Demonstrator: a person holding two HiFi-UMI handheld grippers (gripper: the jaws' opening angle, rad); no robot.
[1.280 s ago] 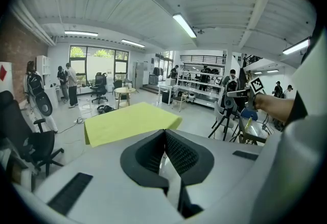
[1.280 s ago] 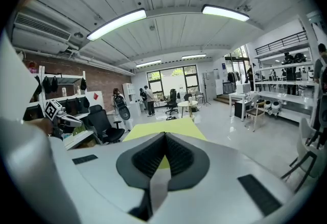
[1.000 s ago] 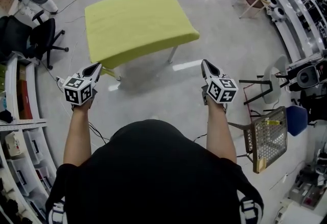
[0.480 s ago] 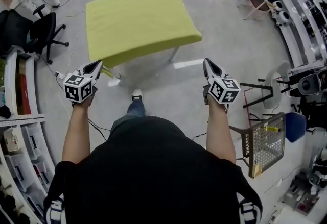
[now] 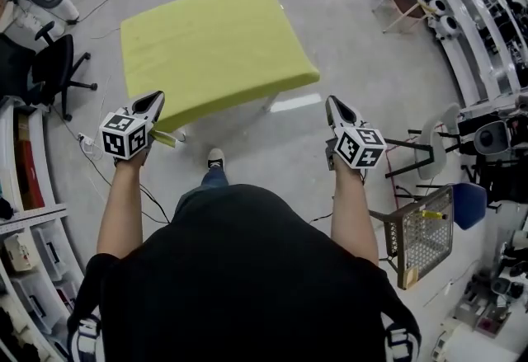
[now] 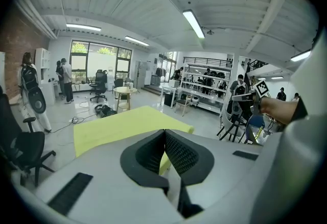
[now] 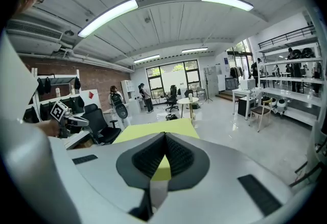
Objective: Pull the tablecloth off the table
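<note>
Tablecloth [image 5: 210, 47] covers the table [image 5: 271, 101], ahead of both grippers. Left gripper [image 5: 155, 98] and right gripper [image 5: 332, 103]: jaws together, empty. Near hem runs crosswise; the left gripper is nearer, beside 1 corner.

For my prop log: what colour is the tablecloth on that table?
The tablecloth is plain yellow-green, with no pattern; the head view shows it best.

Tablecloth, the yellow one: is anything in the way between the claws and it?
Nothing visible. Only bare floor lies between the tablecloth and the left claw and right claw. Both claws are shut, empty, and not yet touching it.
</note>
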